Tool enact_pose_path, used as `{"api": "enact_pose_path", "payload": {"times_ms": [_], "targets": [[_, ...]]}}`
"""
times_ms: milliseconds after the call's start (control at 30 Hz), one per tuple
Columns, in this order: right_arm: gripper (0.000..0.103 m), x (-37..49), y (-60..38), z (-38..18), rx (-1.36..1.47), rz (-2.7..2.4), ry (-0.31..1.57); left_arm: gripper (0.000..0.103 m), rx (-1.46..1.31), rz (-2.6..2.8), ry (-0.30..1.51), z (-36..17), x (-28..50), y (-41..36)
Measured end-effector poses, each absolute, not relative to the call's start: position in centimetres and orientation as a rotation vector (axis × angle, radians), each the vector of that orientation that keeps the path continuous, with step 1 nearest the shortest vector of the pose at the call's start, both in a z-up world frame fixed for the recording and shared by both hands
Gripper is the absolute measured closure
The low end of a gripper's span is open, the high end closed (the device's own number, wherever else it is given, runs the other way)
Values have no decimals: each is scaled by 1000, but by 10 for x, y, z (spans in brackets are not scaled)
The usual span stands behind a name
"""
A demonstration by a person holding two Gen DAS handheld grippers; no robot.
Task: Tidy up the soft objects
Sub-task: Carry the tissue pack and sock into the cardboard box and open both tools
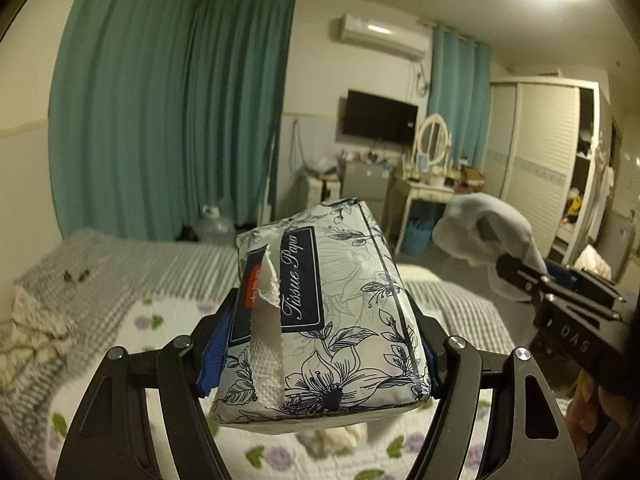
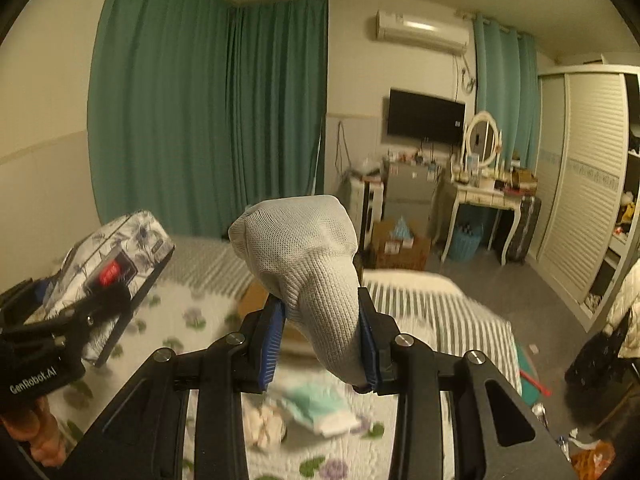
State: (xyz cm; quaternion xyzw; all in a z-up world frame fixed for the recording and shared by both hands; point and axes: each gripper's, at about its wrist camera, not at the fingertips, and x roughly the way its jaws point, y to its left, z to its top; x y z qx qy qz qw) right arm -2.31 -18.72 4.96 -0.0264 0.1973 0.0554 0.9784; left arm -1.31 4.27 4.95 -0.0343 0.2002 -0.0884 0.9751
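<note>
A soft tissue pack (image 1: 332, 312) with a blue flower print and a white tissue sticking out sits between the blue pads of my left gripper (image 1: 320, 344), which is shut on it, lifted above the bed. The same tissue pack (image 2: 116, 268) shows at the left of the right wrist view. My right gripper (image 2: 322, 340) is shut on a grey knitted cloth (image 2: 308, 264), held up over the bed. That grey cloth (image 1: 488, 232) and the right gripper's body appear at the right of the left wrist view.
Below lies a bed with a flowered quilt (image 2: 192, 320) and a striped blanket (image 1: 160, 264). A pale green cloth (image 2: 316, 404) and a small cream bundle (image 2: 264, 424) lie on the quilt. Teal curtains (image 2: 208, 112), a dressing table (image 2: 484, 196) and a wardrobe (image 2: 588, 184) stand beyond.
</note>
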Motion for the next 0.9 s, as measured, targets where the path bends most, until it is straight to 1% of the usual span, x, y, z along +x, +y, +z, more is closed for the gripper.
{"api": "enact_pose_path", "payload": {"times_ms": [200, 400, 533, 667, 900], "targets": [[69, -5, -183, 84, -67, 108, 333, 30, -42, -178, 349, 73, 11, 42], [69, 24, -180, 99, -86, 104, 319, 30, -30, -163, 311, 86, 50, 37], [69, 58, -179, 100, -94, 109, 327, 30, -31, -156, 319, 84, 83, 34], [69, 94, -178, 88, -92, 124, 355, 30, -27, -151, 358, 70, 120, 29], [69, 170, -178, 39, -88, 139, 462, 30, -9, -152, 462, 27, 191, 14]]}}
